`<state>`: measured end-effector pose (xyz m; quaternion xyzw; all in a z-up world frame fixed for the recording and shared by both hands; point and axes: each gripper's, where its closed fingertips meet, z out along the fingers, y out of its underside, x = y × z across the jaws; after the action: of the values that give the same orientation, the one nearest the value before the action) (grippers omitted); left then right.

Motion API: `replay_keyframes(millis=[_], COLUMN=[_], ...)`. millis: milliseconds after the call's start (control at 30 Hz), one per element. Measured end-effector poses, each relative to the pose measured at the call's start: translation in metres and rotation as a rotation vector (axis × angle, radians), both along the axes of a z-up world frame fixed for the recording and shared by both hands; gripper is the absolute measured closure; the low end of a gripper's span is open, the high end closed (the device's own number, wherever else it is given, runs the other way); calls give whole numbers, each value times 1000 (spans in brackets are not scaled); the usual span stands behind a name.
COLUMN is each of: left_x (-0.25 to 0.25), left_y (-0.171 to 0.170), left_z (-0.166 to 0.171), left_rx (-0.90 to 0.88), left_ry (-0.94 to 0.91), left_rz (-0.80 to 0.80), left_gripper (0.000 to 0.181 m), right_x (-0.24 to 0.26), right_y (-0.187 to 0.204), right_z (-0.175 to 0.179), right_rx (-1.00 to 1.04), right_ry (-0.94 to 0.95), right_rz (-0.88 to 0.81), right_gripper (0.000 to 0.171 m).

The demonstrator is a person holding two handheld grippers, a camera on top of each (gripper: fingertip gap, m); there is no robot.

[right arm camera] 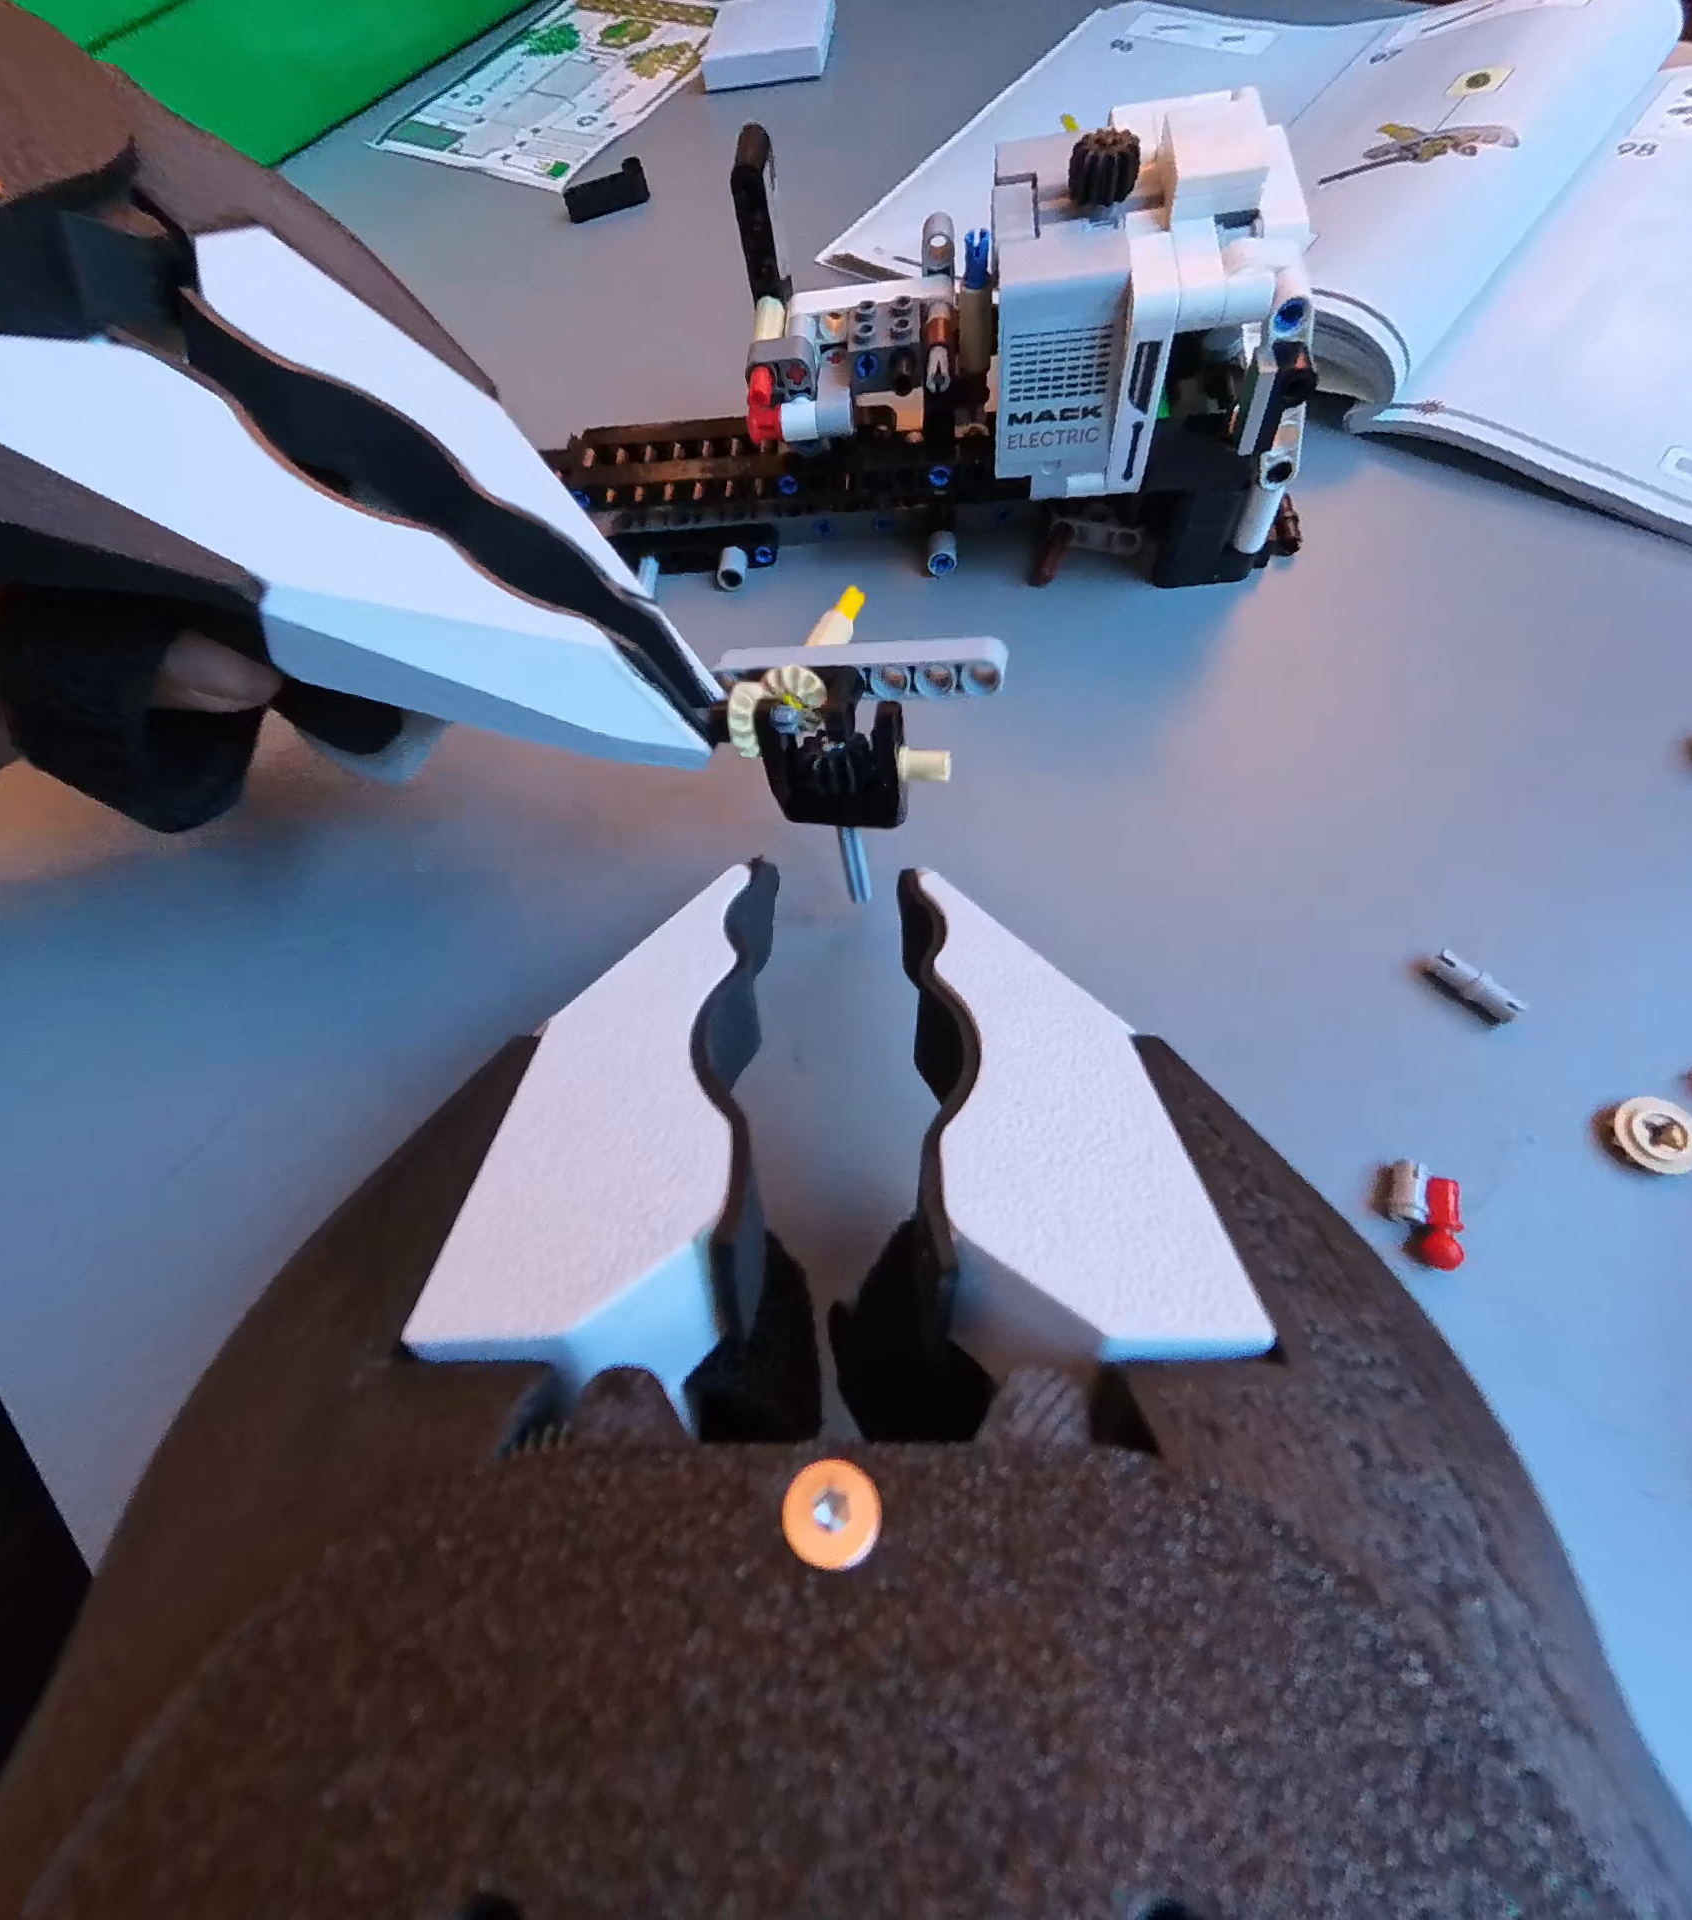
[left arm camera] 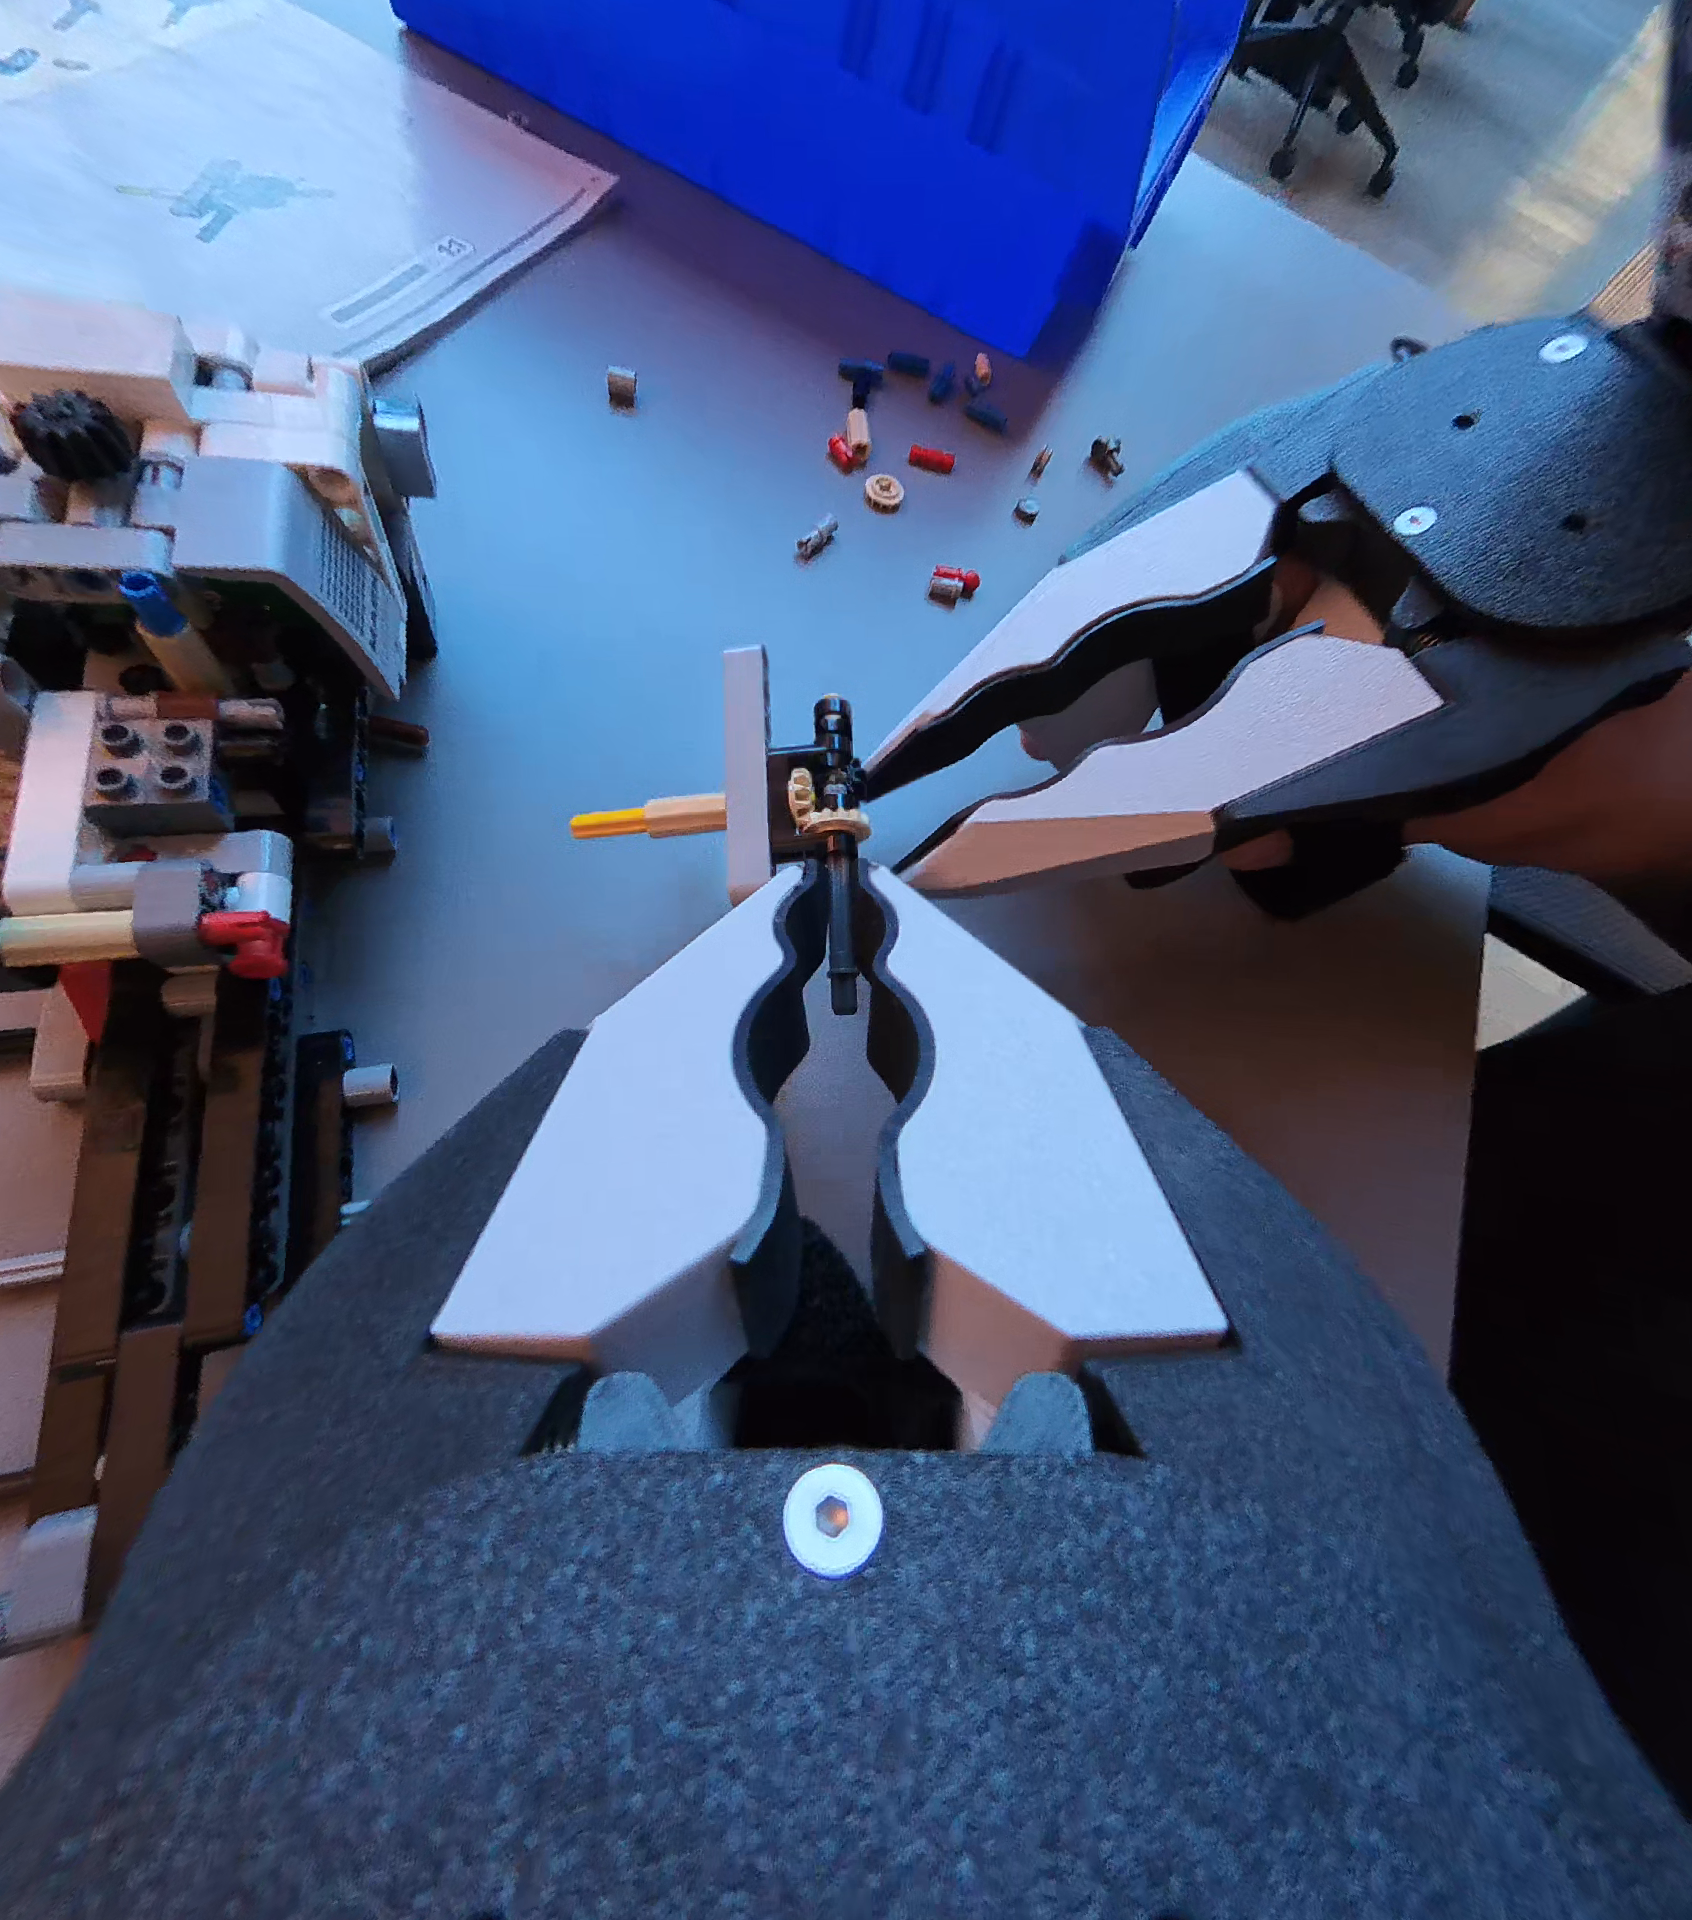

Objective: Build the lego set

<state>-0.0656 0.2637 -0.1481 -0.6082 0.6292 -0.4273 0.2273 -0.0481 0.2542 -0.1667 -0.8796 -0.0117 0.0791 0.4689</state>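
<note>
Mostly lettering on truck (right arm camera: 1060, 343) side panel.

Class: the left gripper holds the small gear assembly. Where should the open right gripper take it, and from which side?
Grip the grey axle jutting below the black frame, coming from beneath. It sticks out bare toward the right gripper, whose fingers already flank it.

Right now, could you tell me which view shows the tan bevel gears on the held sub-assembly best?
The right wrist view: both tan gears face the camera beside the grey beam, teeth visible, next to the left gripper tips. In the left wrist view the gears sit small above the black axle the left gripper clamps, partly hidden.
</note>
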Motion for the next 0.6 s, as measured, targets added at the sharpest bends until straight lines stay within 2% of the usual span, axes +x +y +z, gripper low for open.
replay_keyframes(millis=[133,267,600], left_x=[0,-3,-8], left_y=[0,5,-6], left_z=[11,5,10], left_rx=[23,127,115], left_ry=[-31,-7,-27], left_rz=[-2,7,-36], left_gripper=[179,179,179], right_x=[-4,-11,-16], right_y=[6,6,9], right_z=[2,4,9], right_rx=[10,21,43], right_ry=[26,82,136], right_rz=[21,65,115], right_gripper=[148,148,148])
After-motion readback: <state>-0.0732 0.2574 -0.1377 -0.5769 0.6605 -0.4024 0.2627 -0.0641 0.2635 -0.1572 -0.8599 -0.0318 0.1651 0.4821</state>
